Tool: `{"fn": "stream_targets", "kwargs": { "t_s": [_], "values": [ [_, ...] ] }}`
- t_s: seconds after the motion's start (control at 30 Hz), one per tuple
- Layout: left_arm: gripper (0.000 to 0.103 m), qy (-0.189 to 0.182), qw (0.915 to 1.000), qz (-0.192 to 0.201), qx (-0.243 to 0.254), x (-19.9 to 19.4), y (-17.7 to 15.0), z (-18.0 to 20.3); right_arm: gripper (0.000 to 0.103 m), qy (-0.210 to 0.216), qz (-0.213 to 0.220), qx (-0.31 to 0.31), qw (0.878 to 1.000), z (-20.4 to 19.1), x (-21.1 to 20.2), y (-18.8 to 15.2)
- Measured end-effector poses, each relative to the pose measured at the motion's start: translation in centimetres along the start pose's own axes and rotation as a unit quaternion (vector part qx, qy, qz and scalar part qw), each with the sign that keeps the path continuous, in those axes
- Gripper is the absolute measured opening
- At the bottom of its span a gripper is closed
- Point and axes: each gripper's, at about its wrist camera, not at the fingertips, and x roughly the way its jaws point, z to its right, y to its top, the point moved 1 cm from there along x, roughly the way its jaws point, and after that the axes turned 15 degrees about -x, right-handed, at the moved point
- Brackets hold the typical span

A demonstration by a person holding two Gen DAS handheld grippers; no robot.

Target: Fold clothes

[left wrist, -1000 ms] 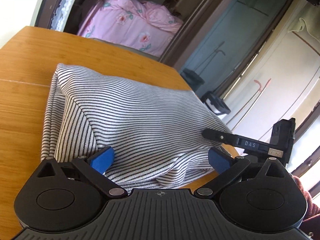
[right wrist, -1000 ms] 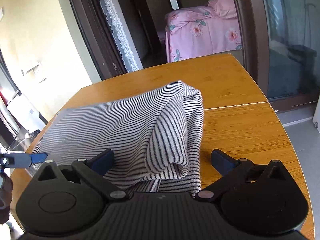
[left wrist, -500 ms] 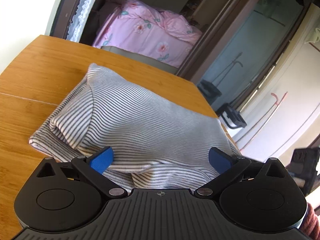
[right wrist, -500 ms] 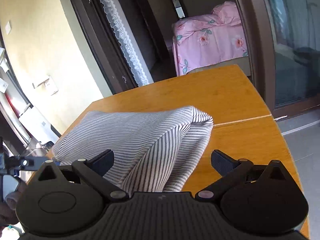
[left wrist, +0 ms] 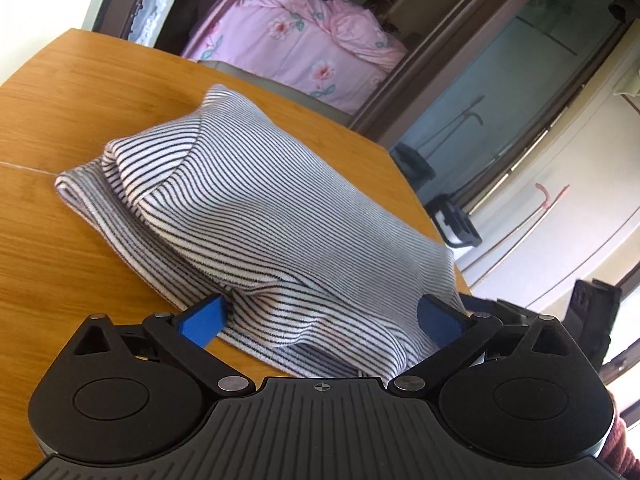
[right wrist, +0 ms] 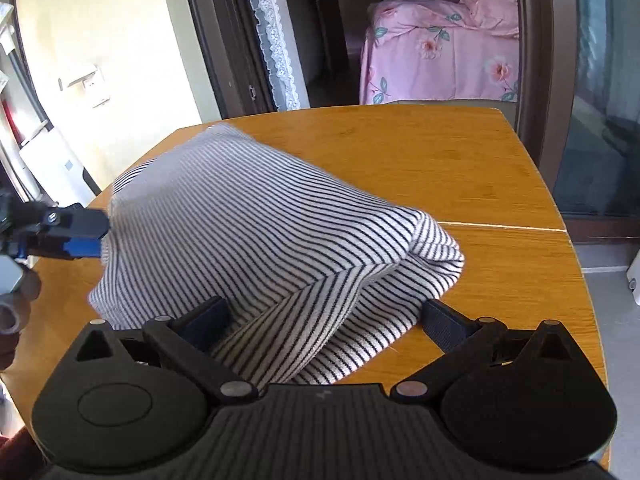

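Note:
A black-and-white striped garment [left wrist: 248,216] lies folded in a thick bundle on the wooden table [left wrist: 60,128]. My left gripper [left wrist: 320,316] is open, its blue fingers on either side of the bundle's near edge, with cloth lying between them. In the right wrist view the same garment [right wrist: 256,240] humps up. My right gripper [right wrist: 324,320] is open and straddles its near edge. The left gripper [right wrist: 76,232] shows at the garment's left side. The right gripper [left wrist: 588,312] shows in the left wrist view at the right edge.
The table's right edge [right wrist: 572,264] drops to a grey floor. A pink flowered bed [right wrist: 440,64] stands beyond a dark doorway behind the table. A lace curtain [right wrist: 272,40] hangs at the door frame. Glass doors [left wrist: 500,92] stand to the right.
Both grippers have lifted and drawn back a little, and the garment's far part has folded over toward me into a more compact, higher bundle. Both stay open.

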Motion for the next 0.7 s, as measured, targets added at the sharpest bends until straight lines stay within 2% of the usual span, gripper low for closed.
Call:
{"fn": "stream_targets", "kwargs": {
  "t_s": [0.1,0.23,0.3,0.37,0.43,0.6,0.7],
  "values": [
    [0.103,0.019,0.9996,0.023,0.001,0.6,1.2,-0.1,0.103,0.017,0.004,-0.019,1.0,-1.9,-0.6,-0.3],
    [0.103,0.083,0.9945,0.052,0.037,0.7,1.7,0.8,0.103,0.027,0.03,-0.048,0.998,-2.5,-2.3,0.7],
    [0.103,0.073,0.9949,0.056,0.039,-0.3,1.5,1.3,0.103,0.013,0.056,-0.048,0.997,-1.8,-3.2,1.4],
    [0.103,0.061,0.9955,0.06,0.041,-1.4,1.2,1.8,0.103,-0.018,0.069,-0.041,0.997,-0.7,-3.3,2.0],
    [0.103,0.033,0.9971,0.05,0.046,-2.4,0.4,2.8,0.103,-0.044,0.052,-0.04,0.997,0.3,-2.0,2.2],
    [0.103,-0.031,0.9965,-0.028,0.073,-1.4,-2.5,5.0,0.103,-0.093,-0.001,-0.06,0.994,1.2,1.8,1.6],
    [0.103,-0.01,0.9957,-0.049,0.077,0.4,-3.5,4.7,0.103,-0.093,0.003,-0.043,0.995,1.1,1.5,1.1]
  ]
}}
